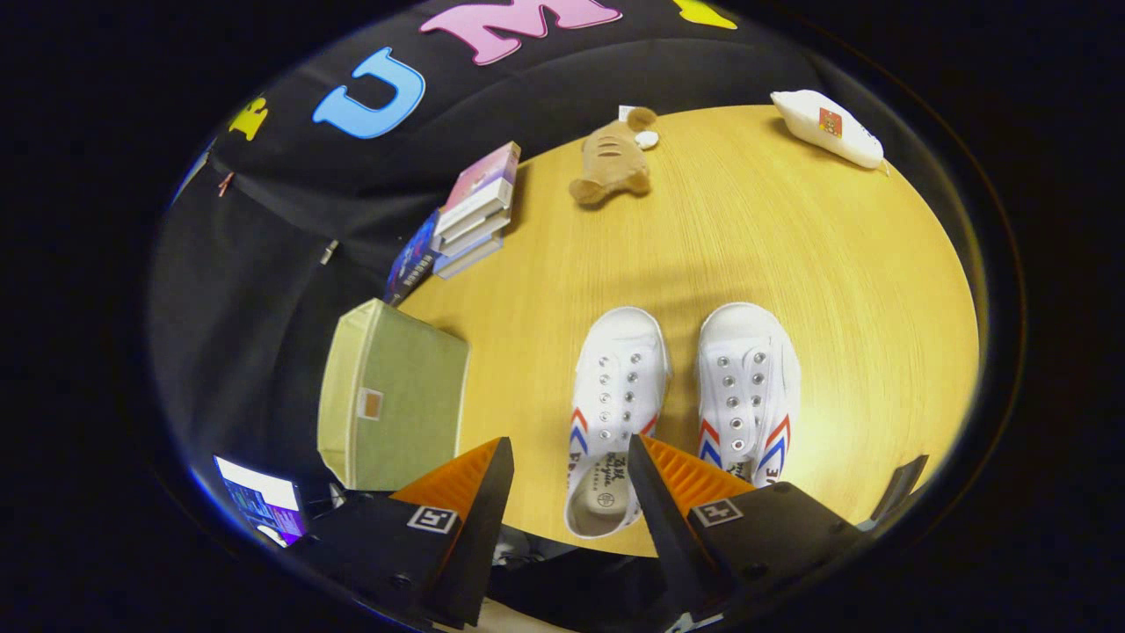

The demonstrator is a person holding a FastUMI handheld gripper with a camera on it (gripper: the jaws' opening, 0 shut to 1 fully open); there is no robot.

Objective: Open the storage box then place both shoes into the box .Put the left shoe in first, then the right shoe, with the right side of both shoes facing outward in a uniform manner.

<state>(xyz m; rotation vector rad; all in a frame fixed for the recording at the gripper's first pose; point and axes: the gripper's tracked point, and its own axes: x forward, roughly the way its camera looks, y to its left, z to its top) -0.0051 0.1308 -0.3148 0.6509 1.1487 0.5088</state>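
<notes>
You had the hand-held gripper hanging over the near edge of the desk with its fingers spread wide and nothing between the pads; the heel opening of the left shoe showed in the gap just ahead of them. The right shoe sat just beside it, a little right of centre in the frame, its heel partly behind the right-hand finger. Both toes pointed away from you, towards the top of the frame.

The shoes were white canvas slip-ons with rubber toe caps, two rows of metal eyelets without laces, and red and blue chevron stripes along the sides. I judged them light and soft in the upper, so a pinch across the canvas would have folded it; the heel collar or the side wall near the sole looked the firmer place to grip, with one finger inside the opening and one outside. The rubber sole could have dragged on the wood.

The storage box stood at the lower left of the frame, at the desk's left edge, well apart from the shoes. It was a pale green fabric box with lighter trim and a small tab on its flat lid, which lay closed. Being cloth, I expected the lid to flex and the box to shift if pulled sideways.
</notes>
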